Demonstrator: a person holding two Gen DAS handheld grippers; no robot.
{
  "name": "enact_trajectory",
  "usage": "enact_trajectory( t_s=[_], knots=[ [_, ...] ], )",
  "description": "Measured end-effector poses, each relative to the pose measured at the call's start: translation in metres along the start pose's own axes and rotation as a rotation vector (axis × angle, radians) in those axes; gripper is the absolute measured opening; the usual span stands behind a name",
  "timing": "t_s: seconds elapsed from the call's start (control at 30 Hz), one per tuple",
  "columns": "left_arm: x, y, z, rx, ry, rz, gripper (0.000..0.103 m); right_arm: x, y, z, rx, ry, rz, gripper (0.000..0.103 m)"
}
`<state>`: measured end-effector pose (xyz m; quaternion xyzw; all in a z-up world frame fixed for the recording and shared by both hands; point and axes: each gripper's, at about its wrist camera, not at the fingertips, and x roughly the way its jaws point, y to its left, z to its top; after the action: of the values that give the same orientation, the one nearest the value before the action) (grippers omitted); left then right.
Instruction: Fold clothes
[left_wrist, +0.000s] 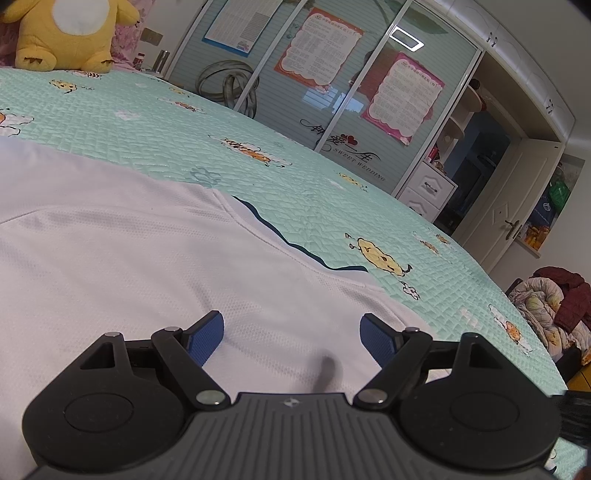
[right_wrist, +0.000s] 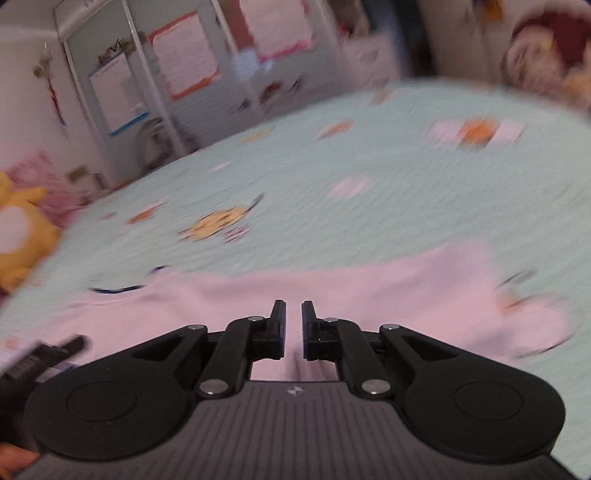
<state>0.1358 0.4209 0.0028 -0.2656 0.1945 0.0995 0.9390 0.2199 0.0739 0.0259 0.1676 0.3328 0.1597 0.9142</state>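
The white shirt (left_wrist: 129, 258) lies flat on the bed (left_wrist: 295, 177), filling the lower left of the frame. The left gripper (left_wrist: 291, 332) hovers over it, jaws spread. The right gripper (right_wrist: 293, 325), jaws nearly pressed together, holds nothing. Best to pinch one edge cleanly, lifting it without bunching.

Both your wrist cams sit low, close over the white shirt (left_wrist: 129, 258), looking across the bed (left_wrist: 314, 192) toward the wardrobe (left_wrist: 332, 74); right view's blurred.
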Motion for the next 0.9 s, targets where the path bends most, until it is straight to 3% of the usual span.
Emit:
enact_trajectory(
  t_s=[0.07,0.1,0.13,0.23,0.27,0.37,0.5,0.57,0.67,0.7,0.8,0.9],
  knots=[
    [0.000,0.000,0.000,0.001,0.000,0.000,0.084,0.018,-0.021,0.006,0.077,0.037,-0.037,0.007],
    [0.000,0.000,0.000,0.000,0.000,0.000,0.084,0.023,-0.037,0.011,0.112,0.026,-0.067,0.000],
    [0.000,0.000,0.000,0.001,0.000,0.000,0.084,0.024,-0.052,0.015,0.146,0.001,-0.085,0.000],
    [0.001,0.001,0.000,0.002,0.001,0.001,0.084,0.010,-0.051,0.018,0.102,-0.081,-0.230,0.000],
    [0.001,0.001,0.001,0.003,0.001,0.002,0.084,0.005,-0.050,0.019,0.085,-0.108,-0.280,0.005],
    [0.001,0.000,0.001,0.006,0.002,0.004,0.084,-0.022,-0.013,0.000,-0.023,-0.128,-0.229,0.007],
    [0.001,0.001,0.002,0.006,0.002,0.004,0.084,-0.059,0.032,-0.045,-0.029,-0.021,0.039,0.014],
    [0.001,0.001,0.002,0.006,0.002,0.004,0.084,-0.067,0.042,-0.064,-0.016,0.051,0.125,0.015],
    [0.001,0.001,0.002,0.006,0.002,0.004,0.084,-0.067,0.022,-0.076,0.021,0.096,0.038,0.013],
    [0.001,0.000,0.002,0.006,0.002,0.004,0.084,-0.069,0.010,-0.076,0.064,0.087,0.029,0.000],
    [0.001,0.000,0.001,0.007,0.003,0.005,0.084,-0.083,-0.017,-0.071,0.174,0.037,-0.010,0.000],
    [0.001,-0.002,0.001,0.011,0.004,0.008,0.084,-0.095,-0.006,-0.067,0.148,-0.021,-0.026,0.015]
  ],
)
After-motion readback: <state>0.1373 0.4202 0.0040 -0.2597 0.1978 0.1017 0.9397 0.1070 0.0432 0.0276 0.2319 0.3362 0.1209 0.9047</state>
